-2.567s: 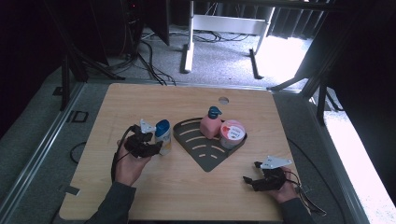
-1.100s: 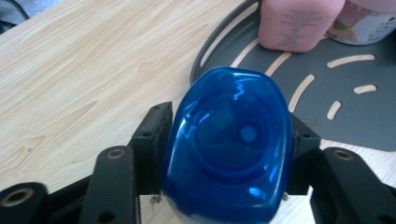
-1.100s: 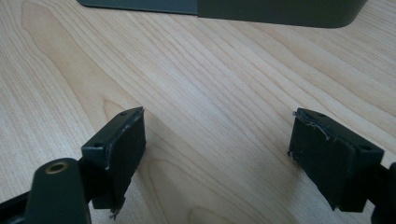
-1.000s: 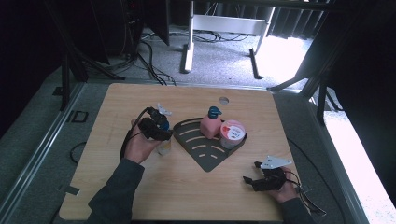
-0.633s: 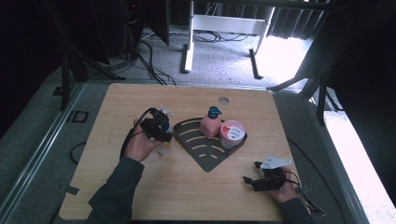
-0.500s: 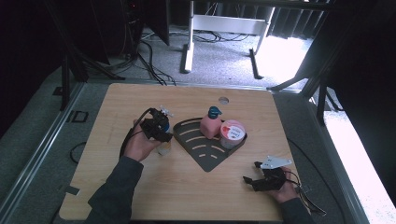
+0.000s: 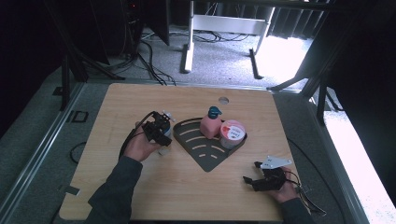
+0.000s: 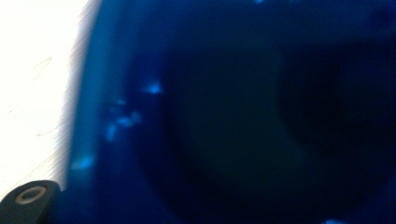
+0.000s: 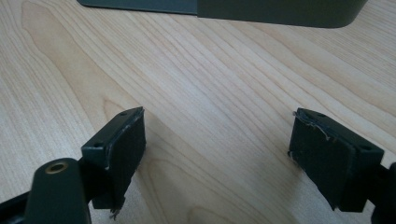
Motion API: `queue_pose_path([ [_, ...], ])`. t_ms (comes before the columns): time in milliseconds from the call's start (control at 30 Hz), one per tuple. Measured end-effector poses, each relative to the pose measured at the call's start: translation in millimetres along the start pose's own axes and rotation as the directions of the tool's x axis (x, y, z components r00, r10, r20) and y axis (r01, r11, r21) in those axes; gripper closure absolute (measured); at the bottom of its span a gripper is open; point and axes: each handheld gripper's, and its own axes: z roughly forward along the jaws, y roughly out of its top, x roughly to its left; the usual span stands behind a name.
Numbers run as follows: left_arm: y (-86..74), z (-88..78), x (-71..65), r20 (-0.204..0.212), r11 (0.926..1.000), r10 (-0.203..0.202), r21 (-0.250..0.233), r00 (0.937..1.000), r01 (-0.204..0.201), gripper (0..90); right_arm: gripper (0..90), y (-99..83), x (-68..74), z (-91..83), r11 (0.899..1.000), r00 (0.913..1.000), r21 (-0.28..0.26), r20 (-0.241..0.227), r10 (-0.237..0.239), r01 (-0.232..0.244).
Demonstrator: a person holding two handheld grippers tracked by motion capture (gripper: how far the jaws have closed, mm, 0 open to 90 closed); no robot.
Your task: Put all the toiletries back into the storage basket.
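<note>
Looking down from the high view, we see the left gripper (image 7: 159,132) set over a blue-capped bottle (image 7: 165,145) that stands on the wooden table (image 7: 140,100), just left of the dark fan-shaped rack (image 7: 205,151). The bottle sits left of the table's middle, touching or nearly touching the rack's left edge; we cannot tell which. In the left gripper view a deep blue, blurred surface (image 8: 224,121) lies right against the lens, with a strip of bright table at the left. We take this for the bottle's blue part between the jaws. The jaws stand partly closed, and we cannot tell whether their pads press on the bottle.

Inside the rack, at its far side, a pink pump bottle (image 7: 210,125) stands upright, and a round tub with a pink and white lid (image 7: 232,132) sits just to its right, close beside it.

The right gripper (image 7: 254,181) rests low at the near right of the table, well apart from the rack. In the right gripper view its jaws are spread wide over bare wood, nothing between them, and the rack's dark edge (image 9: 280,11) runs across the far side.
</note>
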Motion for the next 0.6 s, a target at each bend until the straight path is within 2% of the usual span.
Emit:
queue_pose_path([
  [167, -1.0, 4.9, 1.4, 0.006, 0.9996, 0.006, 0.029, 1.0000, -0.006, 51.3, 18.2, 0.0, 0.0, 0.0, 1.000, 1.0000, 0.000, 0.000, 0.000, 0.000],
  [600, -1.0, 4.2, 0.9, 0.023, 0.9997, 0.002, 0.025, 0.9997, -0.002, 54.5, 18.2, 0.0, 0.0, 0.0, 1.000, 1.0000, 0.000, 0.000, 0.000, 0.000],
])
